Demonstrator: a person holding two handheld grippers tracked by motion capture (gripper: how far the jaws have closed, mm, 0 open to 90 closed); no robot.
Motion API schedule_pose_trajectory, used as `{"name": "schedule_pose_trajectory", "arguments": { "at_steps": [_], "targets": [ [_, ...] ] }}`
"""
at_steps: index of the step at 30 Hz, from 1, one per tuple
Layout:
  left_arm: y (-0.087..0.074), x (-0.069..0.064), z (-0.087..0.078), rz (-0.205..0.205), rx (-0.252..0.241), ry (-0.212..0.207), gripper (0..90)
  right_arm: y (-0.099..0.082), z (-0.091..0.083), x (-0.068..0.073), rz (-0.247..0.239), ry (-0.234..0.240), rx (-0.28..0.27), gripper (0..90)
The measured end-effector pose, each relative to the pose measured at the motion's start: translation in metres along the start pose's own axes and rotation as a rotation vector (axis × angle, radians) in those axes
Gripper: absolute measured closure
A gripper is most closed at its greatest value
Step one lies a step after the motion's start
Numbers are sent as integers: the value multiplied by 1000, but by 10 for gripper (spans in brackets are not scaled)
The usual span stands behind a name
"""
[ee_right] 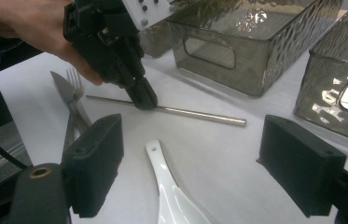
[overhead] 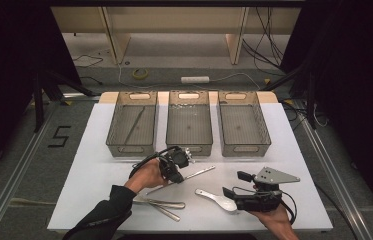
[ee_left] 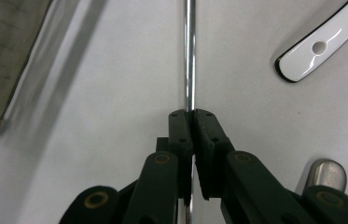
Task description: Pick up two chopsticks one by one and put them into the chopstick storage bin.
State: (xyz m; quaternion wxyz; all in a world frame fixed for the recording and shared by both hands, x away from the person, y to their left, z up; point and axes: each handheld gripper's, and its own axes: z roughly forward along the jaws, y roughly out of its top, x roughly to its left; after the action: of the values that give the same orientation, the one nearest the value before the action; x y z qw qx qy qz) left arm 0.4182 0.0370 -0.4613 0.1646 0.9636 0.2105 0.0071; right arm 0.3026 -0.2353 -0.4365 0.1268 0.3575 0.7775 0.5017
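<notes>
The left gripper (overhead: 180, 176) points down at the white counter (overhead: 99, 165), and its fingers (ee_left: 181, 128) are closed tightly on a thin metal chopstick (ee_left: 190, 51), which passes between the two pads. In the right gripper view the same chopstick (ee_right: 195, 114) lies flat on the counter, in front of the grey bins, and the left gripper (ee_right: 144, 99) pinches it at about one third of its length from one end. The right gripper (overhead: 230, 194) rests low at the near right part of the counter; its fingers (ee_right: 94, 161) stand wide apart and nothing is between them. A white ceramic spoon (overhead: 217, 199) lies on the counter just beside the right gripper, its handle toward the chopstick. A metal fork (ee_right: 73, 88) and a knife (ee_right: 62, 86) lie together at the near left, close to the person's left sleeve (overhead: 105, 212). Three transparent grey bins (overhead: 189, 145) stand in a row at the far side of the counter; the left bin (overhead: 121, 145) contains one long thin utensil (overhead: 135, 124), which I cannot tell more exactly.
</notes>
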Motion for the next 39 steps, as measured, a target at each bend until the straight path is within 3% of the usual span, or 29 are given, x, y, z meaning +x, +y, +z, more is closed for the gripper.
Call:
{"name": "schedule_pose_trajectory", "arguments": {
  "at_steps": [11,25,30,34,39],
  "targets": [
    [-2,7,-17,-27,-69,-6,857,0,0,0,0,-2,1,226],
    [-1,4,-66,-20,-200,-22,856,0,0,0,0,-2,3,226],
    [-5,9,-79,-51,-253,-22,856,0,0,0,0,-2,1,226],
    [-11,17,-90,-75,-284,1,856,0,0,0,-1,-3,2,226],
    [-21,30,-106,-140,-363,43,856,0,-1,0,-1,-3,1,226]
  ]
}}
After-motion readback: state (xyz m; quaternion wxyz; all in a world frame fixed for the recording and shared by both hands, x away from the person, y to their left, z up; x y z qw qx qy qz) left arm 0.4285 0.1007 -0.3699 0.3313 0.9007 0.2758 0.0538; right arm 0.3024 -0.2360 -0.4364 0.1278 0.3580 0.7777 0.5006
